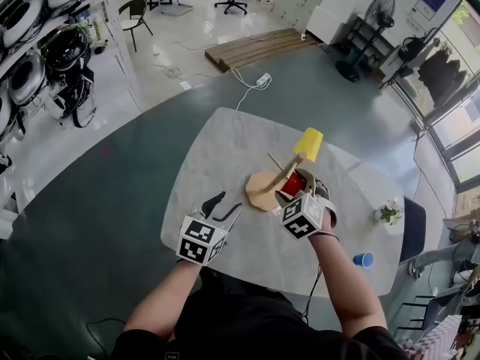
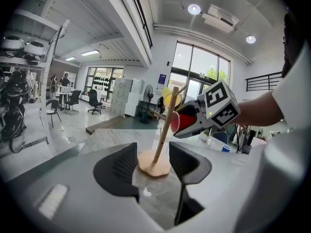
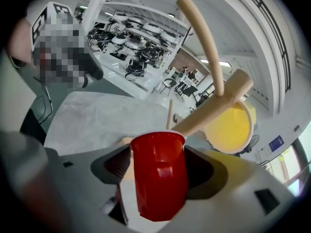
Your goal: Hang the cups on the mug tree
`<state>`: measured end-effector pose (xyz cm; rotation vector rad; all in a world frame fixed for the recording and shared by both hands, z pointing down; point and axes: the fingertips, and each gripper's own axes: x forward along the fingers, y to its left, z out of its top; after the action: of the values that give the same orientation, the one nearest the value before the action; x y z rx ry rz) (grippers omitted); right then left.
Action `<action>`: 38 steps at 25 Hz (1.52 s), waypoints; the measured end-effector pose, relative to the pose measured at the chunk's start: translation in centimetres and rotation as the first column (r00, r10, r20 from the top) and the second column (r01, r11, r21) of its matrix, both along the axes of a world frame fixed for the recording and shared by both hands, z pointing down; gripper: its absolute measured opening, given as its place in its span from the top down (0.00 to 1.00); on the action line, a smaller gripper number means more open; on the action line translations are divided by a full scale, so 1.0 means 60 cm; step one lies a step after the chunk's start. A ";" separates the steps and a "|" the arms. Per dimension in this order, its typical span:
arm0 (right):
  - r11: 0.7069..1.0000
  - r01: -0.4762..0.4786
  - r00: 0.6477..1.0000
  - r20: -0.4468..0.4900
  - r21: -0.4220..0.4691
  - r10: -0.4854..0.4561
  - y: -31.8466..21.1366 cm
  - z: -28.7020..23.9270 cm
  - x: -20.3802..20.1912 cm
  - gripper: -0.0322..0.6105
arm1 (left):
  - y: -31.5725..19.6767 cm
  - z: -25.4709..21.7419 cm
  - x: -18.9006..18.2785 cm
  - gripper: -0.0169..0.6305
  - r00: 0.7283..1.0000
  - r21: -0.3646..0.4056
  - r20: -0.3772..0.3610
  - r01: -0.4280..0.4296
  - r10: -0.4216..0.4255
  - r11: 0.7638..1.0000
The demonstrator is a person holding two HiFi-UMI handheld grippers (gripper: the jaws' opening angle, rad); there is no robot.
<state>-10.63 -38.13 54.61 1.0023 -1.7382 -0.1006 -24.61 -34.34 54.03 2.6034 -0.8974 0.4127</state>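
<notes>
Grips a red plastic cup [image 3: 158, 188], tipped on its side, in the jaws of the right gripper [image 3: 158, 164], clenched on its walls, mouth just beside the stem of the pale wooden mug tree [image 1: 261, 192]; holds the left gripper [image 2: 151, 164] near the mug tree's base, jaws released, nothing between them; shows a yellow plastic cup [image 1: 307, 142] hung on the mug tree's upper peg; leaves a small blue cup [image 1: 363, 259] on the white marble counter [image 1: 217, 148], well apart from the mug tree.
</notes>
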 end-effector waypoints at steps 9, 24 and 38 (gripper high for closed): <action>0.996 -0.038 0.999 0.034 0.078 0.036 0.002 -0.051 -0.006 0.47 | -0.012 -0.017 -0.014 0.64 1.000 0.021 -0.018 -0.024 0.024 0.999; 0.895 -0.369 0.789 0.593 0.252 0.159 0.092 -0.218 0.063 0.47 | -0.018 -0.132 0.035 0.64 0.995 0.168 -0.039 -0.088 0.096 0.982; 0.824 -0.477 0.672 0.731 0.304 0.119 0.298 -0.240 0.294 0.93 | 0.080 -0.214 0.215 0.64 0.997 0.242 -0.011 -0.077 0.082 0.967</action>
<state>7.02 -20.27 40.23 1.8836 -2.2329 0.0903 -11.73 -29.57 41.16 2.8672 -0.8878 0.3138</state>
